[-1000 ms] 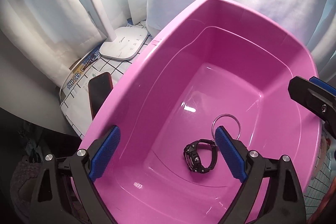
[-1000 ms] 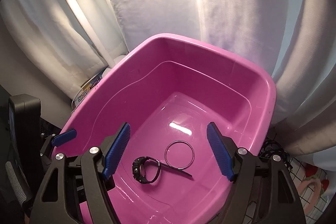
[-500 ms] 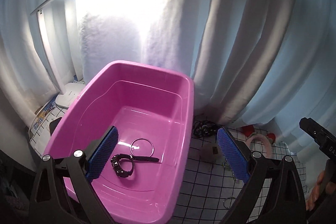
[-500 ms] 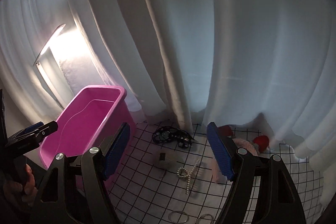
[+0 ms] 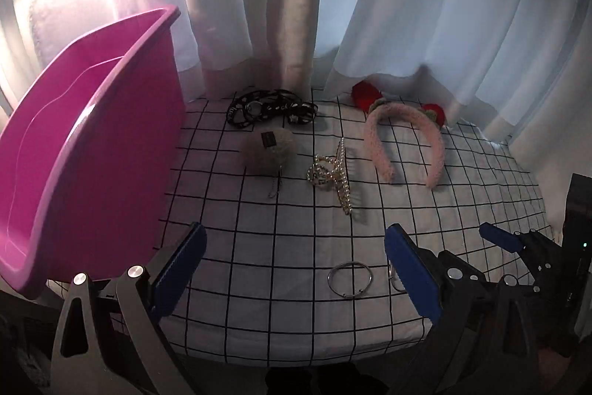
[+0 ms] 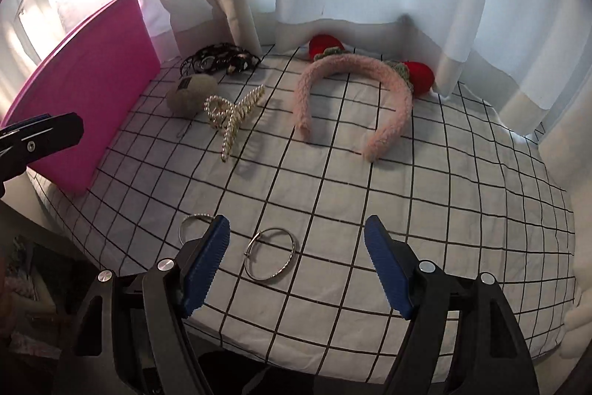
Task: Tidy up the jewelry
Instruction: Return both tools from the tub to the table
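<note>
Two hand-held grippers hang over the checked cloth on the table (image 6: 407,195), both with their blue pads spread wide and nothing between them. The left hand-held gripper (image 5: 296,269) sits low at the near edge, close by the pink tub (image 5: 92,143); the right hand-held gripper (image 6: 296,265) is beside it, a little further right.

The jewelry is scattered across the cloth. Nearest are two thin metal bangles: one bangle (image 6: 271,254) lies flat between the right gripper's fingers, not yet touched by either pad, and a second bangle (image 6: 194,223) lies just to its left, partly hidden behind the left finger. Further back I see a pearl hair claw (image 6: 233,117), a grey pompom (image 6: 191,95), a tangle of black straps (image 6: 218,62) near the curtain, and a fuzzy pink headband (image 6: 355,99) with red trimmings.

To my eye this is the start of another pick: the tub is the place things go, and the right gripper looks lined up on the nearer bangle. The next move calls for coming down until the pads straddle the ring's thin wire, then closing gently. The bangle lies flat on soft cloth, so it could slide or tip away, or the pads could pinch the cloth with it. After that it is a carry left, over the tub's rim.
</note>
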The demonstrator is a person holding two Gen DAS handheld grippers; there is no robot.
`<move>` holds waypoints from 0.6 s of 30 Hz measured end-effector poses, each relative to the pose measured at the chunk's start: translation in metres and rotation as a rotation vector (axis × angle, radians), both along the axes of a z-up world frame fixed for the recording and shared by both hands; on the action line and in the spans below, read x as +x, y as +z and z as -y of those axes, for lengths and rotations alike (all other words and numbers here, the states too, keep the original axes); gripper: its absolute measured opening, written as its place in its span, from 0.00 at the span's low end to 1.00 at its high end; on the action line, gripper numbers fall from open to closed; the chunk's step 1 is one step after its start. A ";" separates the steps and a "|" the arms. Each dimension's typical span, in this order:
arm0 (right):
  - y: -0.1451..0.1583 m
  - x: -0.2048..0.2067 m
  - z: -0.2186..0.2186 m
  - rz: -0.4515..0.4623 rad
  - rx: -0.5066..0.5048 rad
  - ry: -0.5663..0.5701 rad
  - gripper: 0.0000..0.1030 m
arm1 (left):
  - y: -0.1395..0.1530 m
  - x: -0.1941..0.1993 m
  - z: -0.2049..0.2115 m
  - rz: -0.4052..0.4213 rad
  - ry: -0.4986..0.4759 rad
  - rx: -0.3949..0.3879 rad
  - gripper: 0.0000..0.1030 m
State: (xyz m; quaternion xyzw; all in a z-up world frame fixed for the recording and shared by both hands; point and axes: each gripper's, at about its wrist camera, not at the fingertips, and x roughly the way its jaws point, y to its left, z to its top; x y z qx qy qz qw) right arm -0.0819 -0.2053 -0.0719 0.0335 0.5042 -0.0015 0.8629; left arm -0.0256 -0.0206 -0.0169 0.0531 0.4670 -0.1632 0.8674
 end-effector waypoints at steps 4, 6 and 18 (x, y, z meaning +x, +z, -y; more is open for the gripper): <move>-0.036 0.001 -0.009 -0.047 -0.022 0.026 0.70 | -0.046 0.000 0.008 -0.070 0.050 0.053 0.92; -0.045 0.002 -0.009 -0.057 -0.032 0.020 0.70 | -0.062 0.000 0.010 -0.102 0.080 0.067 0.92; -0.063 0.002 -0.019 -0.075 -0.020 0.046 0.70 | -0.091 0.001 0.006 -0.132 0.144 0.108 0.92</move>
